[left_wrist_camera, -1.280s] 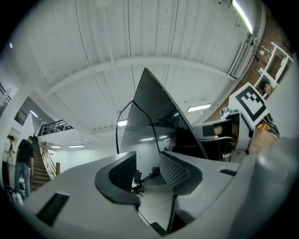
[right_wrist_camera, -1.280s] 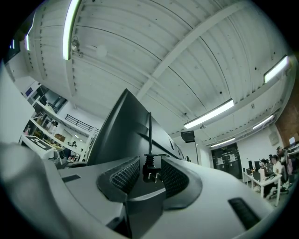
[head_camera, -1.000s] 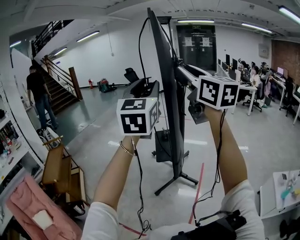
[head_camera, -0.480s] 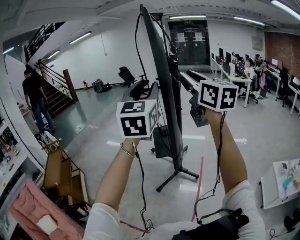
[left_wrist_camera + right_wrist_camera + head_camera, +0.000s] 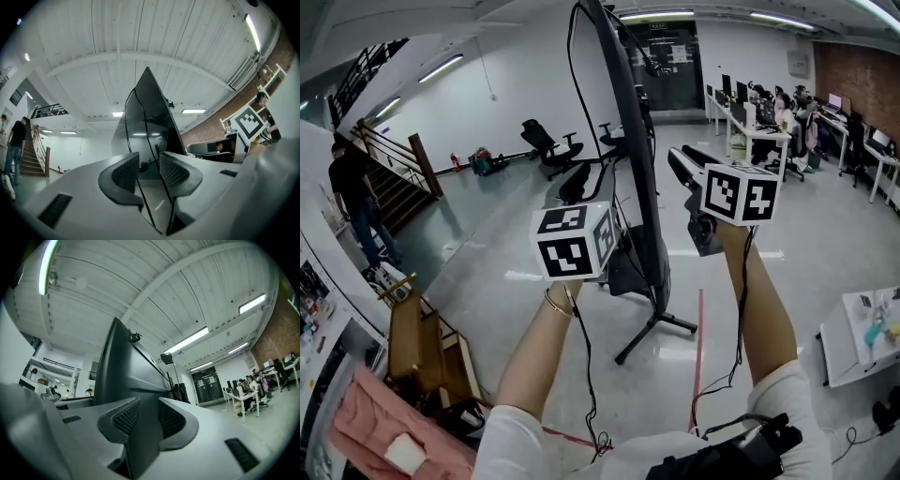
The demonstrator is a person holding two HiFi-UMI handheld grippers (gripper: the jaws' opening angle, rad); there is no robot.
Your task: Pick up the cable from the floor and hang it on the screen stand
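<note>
The tall black screen [image 5: 633,141] stands edge-on on its floor stand [image 5: 656,328]. A thin black cable [image 5: 570,84] lies over its top edge and hangs down its left side. My left gripper [image 5: 575,180] is raised beside that hanging length. In the left gripper view the cable [image 5: 151,140] runs down from the screen [image 5: 150,112] through the wide gap of the left gripper [image 5: 149,171], and the pads do not press it. My right gripper [image 5: 680,157] is up on the screen's right side. In its own view the right gripper [image 5: 149,416] is open, with the screen [image 5: 117,371] showing through the gap.
A person [image 5: 352,202] stands by the stairs at the left. Office chairs [image 5: 544,145] are behind the screen, and desks with seated people [image 5: 769,117] at the back right. A wooden cart [image 5: 412,337] is at the lower left, a white table [image 5: 862,337] at the right. Red tape [image 5: 698,347] marks the floor.
Both grippers have sunk beside the screen, whose top now rises further above them. The cable stays draped over the top edge.
</note>
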